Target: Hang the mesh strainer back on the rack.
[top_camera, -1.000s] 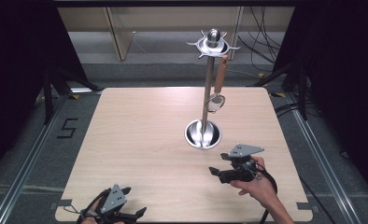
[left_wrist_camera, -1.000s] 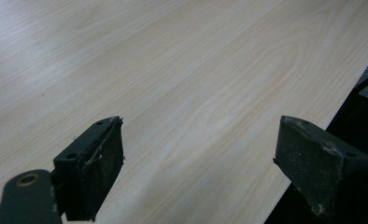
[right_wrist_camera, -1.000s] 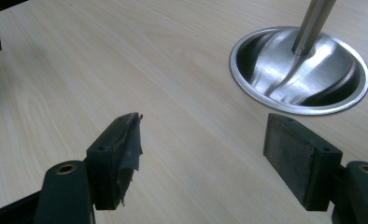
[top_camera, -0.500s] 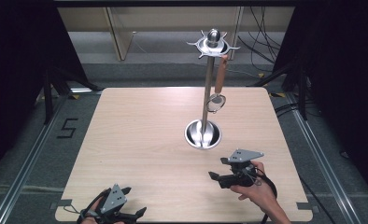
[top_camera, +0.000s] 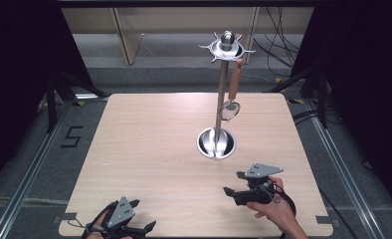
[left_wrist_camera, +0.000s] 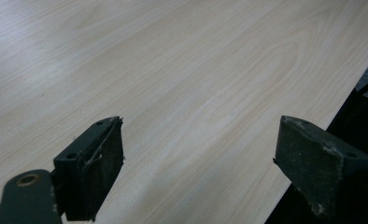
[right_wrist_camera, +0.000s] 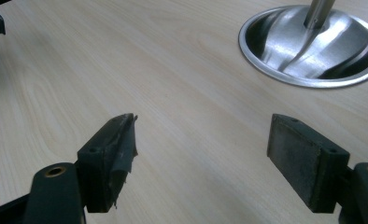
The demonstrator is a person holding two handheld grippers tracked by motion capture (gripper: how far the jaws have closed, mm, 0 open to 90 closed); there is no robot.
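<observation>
Near the stand's round base (top_camera: 216, 143) on the desk (top_camera: 149, 149), the right hand-held gripper (top_camera: 232, 185) sits released, nothing between its jaws, which have just been opening. The strainer (top_camera: 230, 107) hangs from the stand's top, beside the pole. To finish well, withdraw level, clear of the base. Against the earlier frame, this gripper sits farther from the base. The left hand-held gripper (top_camera: 147, 228) rests released, unmoved.

My right hand-held gripper (top_camera: 232, 183) is black, topped by a grey three-cornered plate; pads (right_wrist_camera: 298, 157) worn, brass-ringed screw holes.
</observation>
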